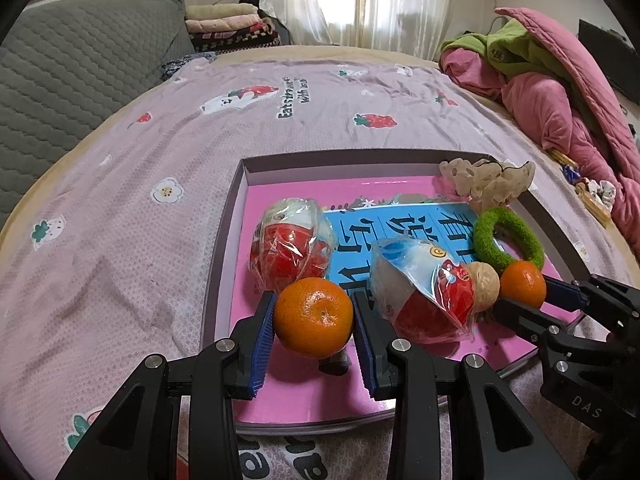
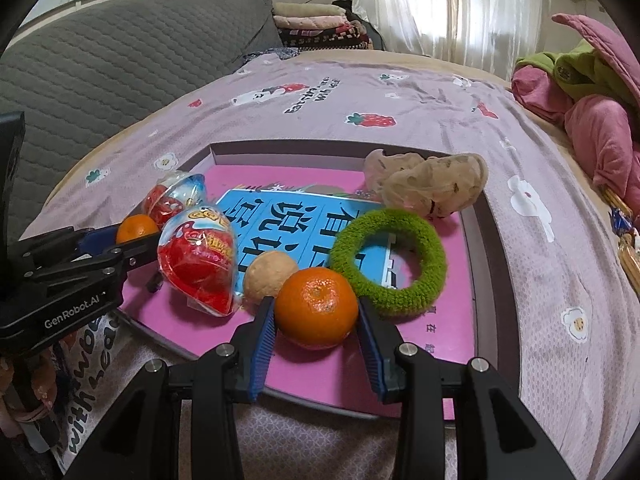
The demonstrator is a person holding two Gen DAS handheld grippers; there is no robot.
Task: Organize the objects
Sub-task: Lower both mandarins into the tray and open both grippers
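Note:
My left gripper (image 1: 314, 314) is shut on an orange mandarin (image 1: 316, 300) and holds it just over the pink book (image 1: 304, 400) in the shallow box (image 1: 344, 162). My right gripper (image 2: 317, 314) is shut on a second mandarin (image 2: 316, 300) beside a walnut (image 2: 270, 274) and a green fuzzy ring (image 2: 400, 296). Each view shows the other gripper too: the right gripper (image 1: 522, 286) at the right, the left gripper (image 2: 134, 236) at the left. Two wrapped red-and-white egg toys (image 1: 290, 244) (image 1: 420, 292) lie on the book.
A beige scrunchie (image 2: 428, 184) rests on the box's far right corner. The box sits on a pink strawberry-print bedspread (image 1: 160, 160). Pink and green bedding (image 1: 540, 80) is piled at the right, with a grey quilted headboard (image 1: 72, 64) at the left.

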